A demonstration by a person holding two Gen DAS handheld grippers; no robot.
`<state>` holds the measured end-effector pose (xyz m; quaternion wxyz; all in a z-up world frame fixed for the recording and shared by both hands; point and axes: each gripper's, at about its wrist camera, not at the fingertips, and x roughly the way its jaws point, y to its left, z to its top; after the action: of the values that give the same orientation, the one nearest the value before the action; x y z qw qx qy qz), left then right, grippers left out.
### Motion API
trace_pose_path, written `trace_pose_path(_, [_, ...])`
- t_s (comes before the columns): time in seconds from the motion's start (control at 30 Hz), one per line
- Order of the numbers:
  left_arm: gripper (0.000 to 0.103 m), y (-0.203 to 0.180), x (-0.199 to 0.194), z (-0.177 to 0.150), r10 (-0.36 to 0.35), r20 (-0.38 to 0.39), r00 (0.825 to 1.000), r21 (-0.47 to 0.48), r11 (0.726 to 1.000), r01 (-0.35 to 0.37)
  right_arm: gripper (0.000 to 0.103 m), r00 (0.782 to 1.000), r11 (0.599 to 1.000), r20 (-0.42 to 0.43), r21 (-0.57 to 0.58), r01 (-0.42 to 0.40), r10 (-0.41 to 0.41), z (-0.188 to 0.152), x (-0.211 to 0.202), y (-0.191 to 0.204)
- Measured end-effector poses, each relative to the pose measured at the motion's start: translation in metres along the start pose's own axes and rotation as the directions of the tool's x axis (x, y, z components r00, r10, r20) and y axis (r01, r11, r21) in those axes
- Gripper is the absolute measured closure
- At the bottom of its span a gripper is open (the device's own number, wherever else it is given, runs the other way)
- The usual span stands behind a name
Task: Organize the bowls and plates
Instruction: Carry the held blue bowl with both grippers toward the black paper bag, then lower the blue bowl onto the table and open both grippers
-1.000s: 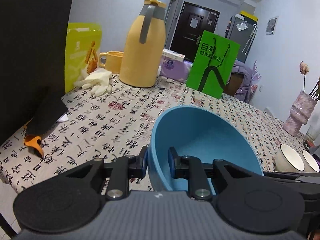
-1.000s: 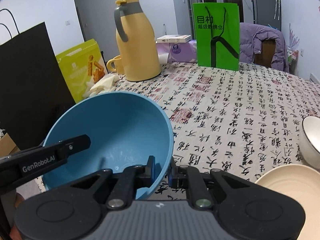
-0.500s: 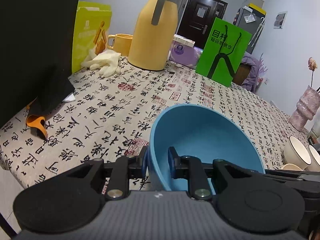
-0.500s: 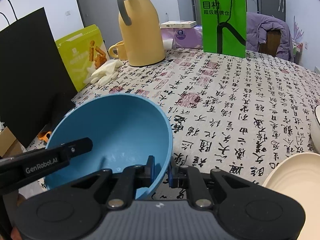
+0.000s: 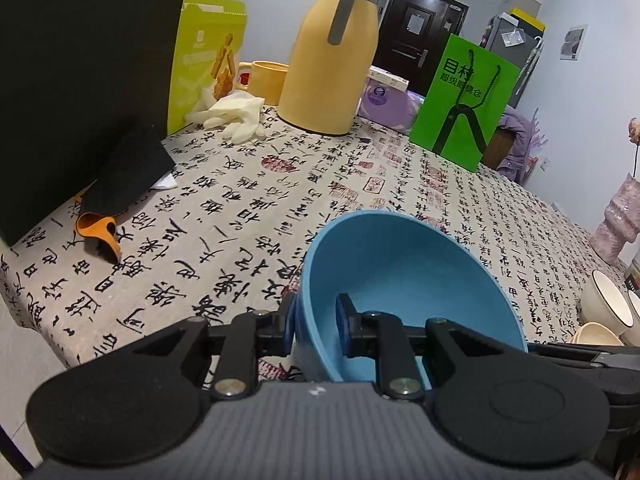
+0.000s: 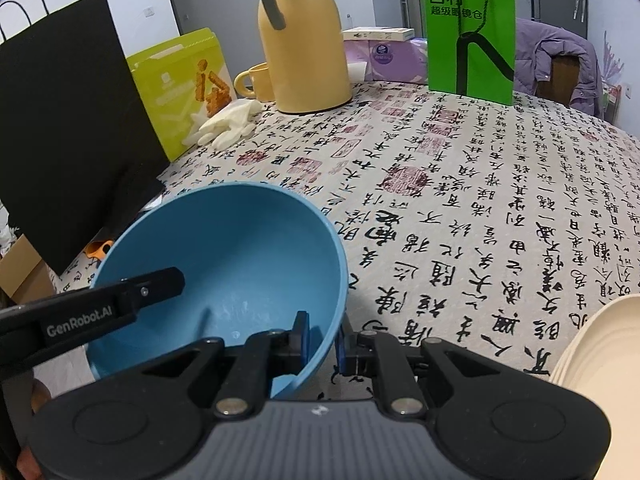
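Both the left gripper (image 5: 316, 318) and the right gripper (image 6: 322, 336) pinch the rim of the smooth round blue bowl (image 5: 404, 280), held over the near table edge. The tablecloth (image 6: 460, 184) is beige with black calligraphy. Far behind stand a glossy yellow thermos (image 6: 302, 40) and a green paper bag (image 6: 470, 28); a cream plate (image 6: 600, 360) lies near right.

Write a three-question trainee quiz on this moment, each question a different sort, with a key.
1. True or false: both tongs, left tongs and right tongs, grip the rim of the blue bowl.
2. Multiple choice: What lies beside the yellow jug? A) a fork B) pale gloves C) a red pan
3. Fill in: the standing paper bag behind the patterned tablecloth is ____ in colour.

Key: 1 true; 2 B; 3 green.
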<state>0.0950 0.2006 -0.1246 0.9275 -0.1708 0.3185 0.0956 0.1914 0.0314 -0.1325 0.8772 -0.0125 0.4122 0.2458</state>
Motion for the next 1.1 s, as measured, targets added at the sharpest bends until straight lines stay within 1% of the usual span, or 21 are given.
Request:
trace_pose_path(0.3, [0.083, 0.004, 0.003, -0.004, 0.006, -0.010, 1.000, 0.000, 1.000, -0.006, 0.089, 1.000, 1.000, 0.007, -0.023, 0.007, -0.007, -0.001, 0.001, 0.006])
trace_pose_path(0.4, [0.082, 0.004, 0.003, -0.004, 0.002, -0.012, 1.000, 0.000, 1.000, -0.002, 0.087, 1.000, 1.000, 0.007, -0.020, 0.001, -0.001, -0.001, 0.001, 0.005])
trace_pose_path(0.57, [0.079, 0.006, 0.006, -0.004, -0.008, -0.035, 0.999, -0.014, 1.000, 0.008, 0.085, 1.000, 1.000, 0.012, -0.006, -0.014, 0.014, -0.001, -0.002, 0.002])
trace_pose_path(0.6, [0.077, 0.006, 0.005, -0.004, -0.009, -0.033, 0.999, -0.014, 1.000, 0.008, 0.081, 1.000, 1.000, 0.016, -0.005, -0.019, 0.019, -0.001, -0.004, 0.002])
trace_pose_path(0.63, [0.071, 0.006, 0.004, -0.003, -0.006, -0.028, 1.000, -0.014, 1.000, 0.005, 0.078, 1.000, 1.000, 0.021, -0.004, -0.023, 0.023, -0.001, -0.005, 0.002])
trace_pose_path(0.67, [0.066, 0.005, 0.002, -0.003, -0.001, -0.021, 1.000, -0.013, 1.000, 0.001, 0.073, 0.999, 1.000, 0.028, -0.002, -0.026, 0.026, 0.000, -0.007, 0.001])
trace_pose_path(0.7, [0.056, 0.006, 0.000, -0.002, 0.006, -0.012, 1.000, -0.012, 1.000, -0.006, 0.066, 0.999, 1.000, 0.036, 0.000, -0.030, 0.030, 0.000, -0.009, 0.000])
trace_pose_path(0.73, [0.048, 0.006, -0.002, -0.001, 0.010, -0.003, 1.000, -0.011, 1.000, -0.010, 0.062, 0.999, 0.999, 0.044, 0.001, -0.033, 0.032, 0.000, -0.011, 0.000])
trace_pose_path(0.77, [0.046, 0.006, -0.005, 0.000, 0.013, 0.007, 1.000, -0.008, 1.000, -0.013, 0.058, 0.998, 0.999, 0.054, 0.001, -0.038, 0.038, 0.000, -0.015, -0.001])
trace_pose_path(0.8, [0.042, 0.006, -0.008, 0.001, 0.019, 0.018, 1.000, -0.003, 1.000, -0.019, 0.056, 0.997, 0.999, 0.065, 0.002, -0.044, 0.044, 0.001, -0.018, -0.002])
trace_pose_path(0.83, [0.035, 0.005, -0.011, 0.002, 0.027, 0.030, 0.999, 0.001, 1.000, -0.027, 0.054, 0.996, 0.999, 0.075, 0.004, -0.051, 0.050, 0.001, -0.021, -0.003])
trace_pose_path(0.87, [0.030, 0.005, -0.014, 0.003, 0.037, 0.043, 0.998, 0.004, 0.999, -0.037, 0.048, 0.995, 0.998, 0.087, 0.005, -0.056, 0.056, 0.001, -0.024, -0.004])
trace_pose_path(0.9, [0.021, 0.005, -0.018, 0.004, 0.048, 0.058, 0.997, 0.007, 0.999, -0.048, 0.043, 0.993, 0.998, 0.100, 0.007, -0.061, 0.060, 0.001, -0.028, -0.005])
trace_pose_path(0.93, [0.016, 0.004, -0.021, 0.005, 0.054, 0.072, 0.996, 0.011, 0.998, -0.055, 0.040, 0.992, 0.998, 0.111, 0.009, -0.065, 0.063, 0.001, -0.031, -0.006])
trace_pose_path(0.97, [0.015, 0.003, -0.025, 0.006, 0.057, 0.085, 0.995, 0.017, 0.998, -0.058, 0.035, 0.990, 0.998, 0.122, 0.009, -0.069, 0.067, 0.001, -0.033, -0.007])
trace_pose_path(1.0, [0.011, 0.002, -0.029, 0.007, 0.058, 0.097, 0.994, 0.025, 0.998, -0.061, 0.032, 0.989, 0.997, 0.131, 0.008, -0.072, 0.070, 0.000, -0.036, -0.008])
trace_pose_path(1.03, [0.003, 0.001, -0.032, 0.007, 0.060, 0.110, 0.992, 0.031, 0.997, -0.064, 0.031, 0.988, 0.997, 0.139, 0.006, -0.073, 0.072, 0.000, -0.039, -0.009])
trace_pose_path(1.07, [0.000, 0.000, -0.036, 0.008, 0.060, 0.125, 0.990, 0.036, 0.997, -0.065, 0.025, 0.986, 0.997, 0.147, 0.006, -0.074, 0.073, -0.001, -0.041, -0.010])
trace_pose_path(1.1, [0.000, -0.001, -0.040, 0.008, 0.059, 0.140, 0.988, 0.042, 0.997, -0.066, 0.020, 0.985, 0.997, 0.156, 0.004, -0.076, 0.075, -0.001, -0.044, -0.011])
